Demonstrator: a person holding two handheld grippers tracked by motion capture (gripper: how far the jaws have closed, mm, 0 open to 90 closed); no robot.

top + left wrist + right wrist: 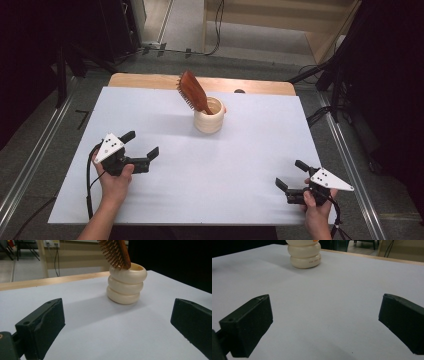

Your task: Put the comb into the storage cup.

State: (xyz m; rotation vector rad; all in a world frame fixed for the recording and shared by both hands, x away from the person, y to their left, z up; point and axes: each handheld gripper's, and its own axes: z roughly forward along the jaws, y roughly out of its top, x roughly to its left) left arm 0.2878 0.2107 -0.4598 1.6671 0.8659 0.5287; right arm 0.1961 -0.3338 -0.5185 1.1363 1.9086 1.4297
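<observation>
The left gripper (141,143) sits low over the near-left part of the white table (165,200), its jaws spread wide with nothing between them — they point up the table and a little to the right, toward the cream holder (209,116). The person's left hand (116,181) grips it from behind, the forearm coming in from the near edge at a slight slant. The right gripper (291,174) is at the near-right corner, jaws likewise wide apart and empty, aimed leftward and up the table; the right hand (316,206) is wrapped round its body.

The wooden hairbrush (193,92) stands handle-down in the holder, well apart from both grippers, toward the far middle of the table. Its long axis is tilted — the head leans up and to the left in the high view, with the bristles along the lower left side. In the left gripper view the bristled head (115,253) rises out of the ribbed holder's (126,283) rim.
</observation>
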